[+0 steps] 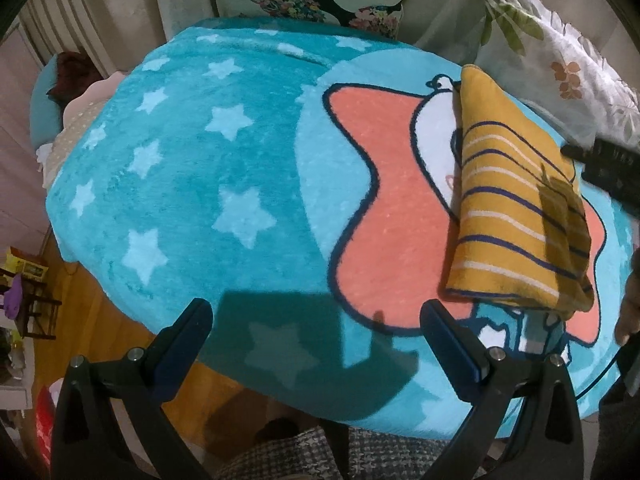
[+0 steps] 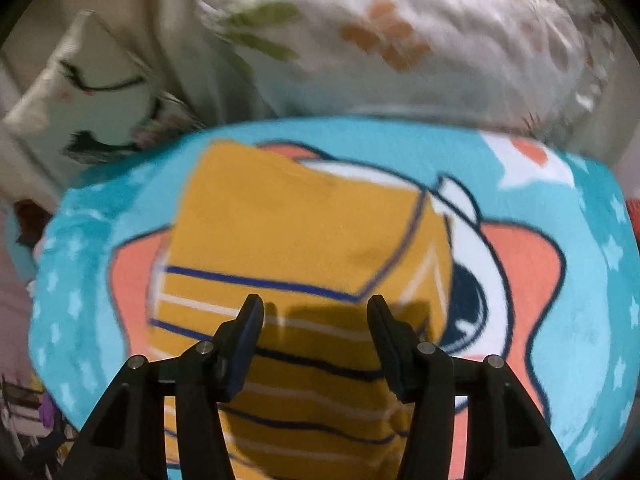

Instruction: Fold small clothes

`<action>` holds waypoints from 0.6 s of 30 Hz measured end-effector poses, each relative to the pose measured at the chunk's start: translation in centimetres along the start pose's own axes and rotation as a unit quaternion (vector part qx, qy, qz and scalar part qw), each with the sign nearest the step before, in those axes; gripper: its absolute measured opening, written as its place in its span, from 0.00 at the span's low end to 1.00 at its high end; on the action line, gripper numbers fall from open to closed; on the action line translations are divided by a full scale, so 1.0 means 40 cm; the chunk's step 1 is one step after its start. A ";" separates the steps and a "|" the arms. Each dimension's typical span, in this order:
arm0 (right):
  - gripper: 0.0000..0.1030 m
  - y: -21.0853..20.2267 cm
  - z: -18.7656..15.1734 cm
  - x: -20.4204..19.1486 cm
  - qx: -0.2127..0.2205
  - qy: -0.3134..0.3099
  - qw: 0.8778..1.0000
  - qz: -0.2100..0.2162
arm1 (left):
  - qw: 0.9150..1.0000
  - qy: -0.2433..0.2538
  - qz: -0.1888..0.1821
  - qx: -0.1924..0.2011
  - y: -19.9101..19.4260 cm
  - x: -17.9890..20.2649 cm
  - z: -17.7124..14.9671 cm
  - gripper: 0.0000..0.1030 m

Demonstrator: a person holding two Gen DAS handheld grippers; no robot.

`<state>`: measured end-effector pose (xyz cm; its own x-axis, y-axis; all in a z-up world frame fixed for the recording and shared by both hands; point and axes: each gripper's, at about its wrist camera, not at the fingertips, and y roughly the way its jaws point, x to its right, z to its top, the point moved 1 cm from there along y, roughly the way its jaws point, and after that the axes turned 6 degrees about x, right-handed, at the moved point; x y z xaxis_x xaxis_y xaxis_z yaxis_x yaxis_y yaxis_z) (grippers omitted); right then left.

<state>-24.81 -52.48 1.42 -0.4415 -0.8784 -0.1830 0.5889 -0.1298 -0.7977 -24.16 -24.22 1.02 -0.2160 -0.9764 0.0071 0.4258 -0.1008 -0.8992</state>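
Observation:
A small mustard-yellow garment [image 1: 516, 196] with navy and white stripes lies folded into a long narrow block on a turquoise star blanket [image 1: 180, 184]. It sits at the right of the left wrist view. My left gripper [image 1: 316, 320] is open and empty, over the blanket's near edge, left of the garment. In the right wrist view the same garment [image 2: 304, 240] fills the centre. My right gripper [image 2: 316, 312] is open just above its striped near part; I cannot tell if it touches. The right wrist view is blurred. The right gripper's body [image 1: 608, 168] shows at the garment's right edge.
The blanket [image 2: 580, 280] has an orange star cartoon [image 1: 384, 200]. Floral pillows [image 1: 560, 64] and a white cushion [image 2: 88, 100] lie at the far edge. A wooden floor [image 1: 92, 320] and clutter [image 1: 20, 288] lie to the left below the bed.

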 end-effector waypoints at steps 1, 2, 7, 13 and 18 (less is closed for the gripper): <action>0.55 -0.008 0.012 -0.021 0.010 -0.012 1.000 0.011 | 1.000 0.001 0.002 0.000 0.000 0.003 0.001 1.00; 0.56 -0.009 0.020 -0.039 0.013 -0.020 1.000 0.021 | 1.000 0.001 0.005 0.000 0.000 0.008 0.000 1.00; 0.56 0.085 0.031 -0.113 -0.018 -0.066 0.997 0.028 | 1.000 -0.003 0.018 0.003 -0.010 0.017 -0.005 1.00; 0.60 0.156 0.033 -0.112 -0.048 -0.077 0.996 0.021 | 0.999 -0.015 0.032 0.008 -0.020 0.005 -0.013 1.00; 0.60 0.103 0.045 -0.092 -0.020 -0.047 0.998 0.040 | 0.999 -0.021 0.035 0.004 -0.016 -0.002 -0.015 1.00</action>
<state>-19.55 -50.58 -0.15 -0.3272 -0.9250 -0.1930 0.5917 -0.0413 -0.8051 -24.92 -23.96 1.34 -0.1483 -0.9882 -0.0372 0.4464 -0.0333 -0.8942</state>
